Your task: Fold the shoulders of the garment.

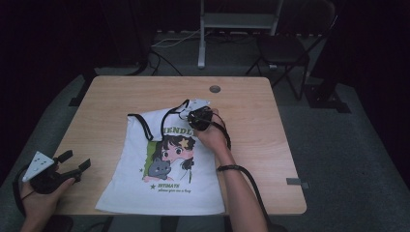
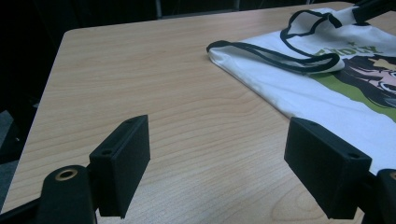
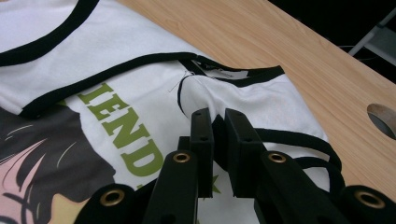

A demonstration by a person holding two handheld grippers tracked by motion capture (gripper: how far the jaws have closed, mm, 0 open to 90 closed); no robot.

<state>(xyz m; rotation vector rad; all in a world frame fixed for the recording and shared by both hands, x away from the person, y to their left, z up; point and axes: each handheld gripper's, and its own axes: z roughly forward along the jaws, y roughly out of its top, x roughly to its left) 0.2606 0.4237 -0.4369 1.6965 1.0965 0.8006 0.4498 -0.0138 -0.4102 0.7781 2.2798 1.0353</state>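
Right gripper [image 3: 217,154]: jaws clamped on the tank top [image 1: 164,179] fabric at its 1 o'clock corner. Left gripper [image 2: 217,168]: jaws apart, over the table [image 1: 96,111] at 8 o'clock.

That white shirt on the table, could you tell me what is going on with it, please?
A person is working on a white sleeveless shirt with a cartoon print, laid on a wooden table. The right hand-held gripper is shut on the fabric near the neckline, at the shirt's upper right. The left hand-held gripper waits open over the table's left edge, clear of the shirt.
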